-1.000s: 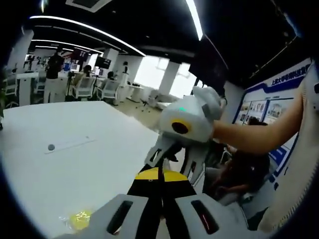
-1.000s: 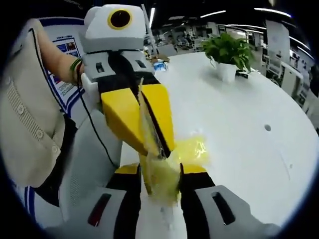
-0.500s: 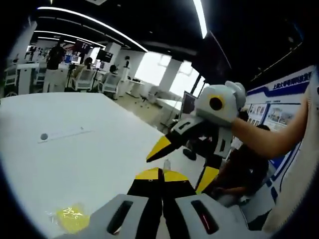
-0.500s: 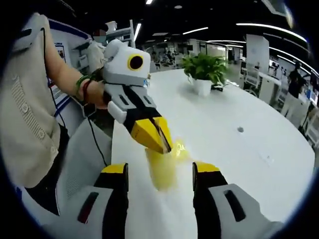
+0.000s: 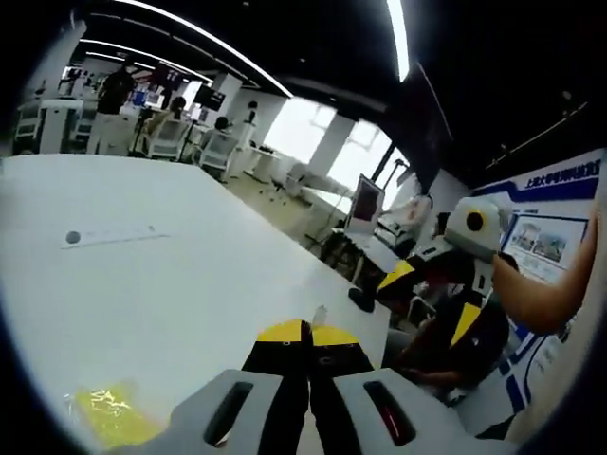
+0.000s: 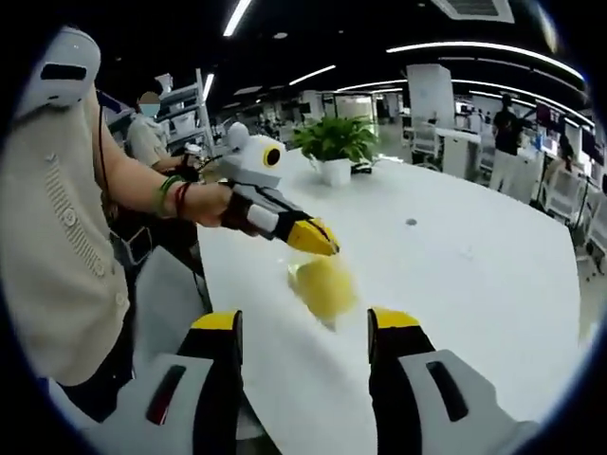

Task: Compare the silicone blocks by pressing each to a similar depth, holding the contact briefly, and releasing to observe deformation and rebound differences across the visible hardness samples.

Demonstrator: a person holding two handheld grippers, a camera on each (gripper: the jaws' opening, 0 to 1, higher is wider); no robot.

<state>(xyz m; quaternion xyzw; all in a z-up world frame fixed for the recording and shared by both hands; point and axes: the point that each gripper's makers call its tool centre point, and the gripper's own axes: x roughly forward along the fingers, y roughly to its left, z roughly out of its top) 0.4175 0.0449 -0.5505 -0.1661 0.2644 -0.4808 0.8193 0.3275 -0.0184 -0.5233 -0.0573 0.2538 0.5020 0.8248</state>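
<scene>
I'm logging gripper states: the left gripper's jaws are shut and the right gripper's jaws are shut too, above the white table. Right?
Partly. The left gripper is shut, but the right gripper has its jaws spread wide apart, as the right gripper view shows, above the white table.

Open-plan office; desks and chairs (image 5: 166,137); potted plant (image 6: 334,152).

Bare white table (image 6: 493,275) beyond yellow block (image 6: 324,287); potted plant (image 6: 334,152) far off.

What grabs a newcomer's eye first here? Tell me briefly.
The yellow bag on the white table, lying just beyond the open right gripper. Above it, the left gripper has its yellow fingers shut. A potted plant stands farther back.
</scene>
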